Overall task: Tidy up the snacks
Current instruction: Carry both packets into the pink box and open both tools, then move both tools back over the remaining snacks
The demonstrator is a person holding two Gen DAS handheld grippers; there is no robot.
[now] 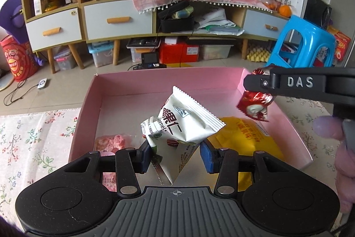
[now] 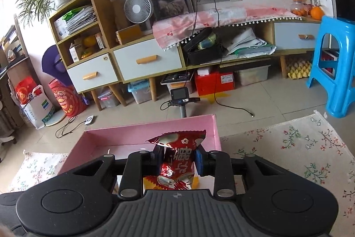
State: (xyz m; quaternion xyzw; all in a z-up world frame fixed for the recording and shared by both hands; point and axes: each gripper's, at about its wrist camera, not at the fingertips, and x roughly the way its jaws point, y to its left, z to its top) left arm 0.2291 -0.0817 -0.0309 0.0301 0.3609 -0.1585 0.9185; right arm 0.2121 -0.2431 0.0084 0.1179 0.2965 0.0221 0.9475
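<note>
A pink box (image 1: 124, 83) stands on a floral cloth. My left gripper (image 1: 175, 156) holds white snack packets (image 1: 188, 121) by their lower end above the box; its jaws stand fairly wide with the packets between them. My right gripper (image 2: 177, 159) is shut on a red foil snack packet (image 2: 179, 157) and holds it above the box (image 2: 124, 134). From the left wrist view the right gripper (image 1: 255, 86) hangs over the box's right side with the red packet (image 1: 255, 106). A yellow packet (image 1: 244, 132) and a pink packet (image 1: 111, 141) lie in the box.
The floral cloth (image 2: 299, 148) spreads on both sides of the box. Beyond it is tiled floor with cables, a blue plastic stool (image 2: 335, 63), storage bins under a wooden cabinet (image 2: 146, 59), and a red bag (image 1: 17, 59) at the left.
</note>
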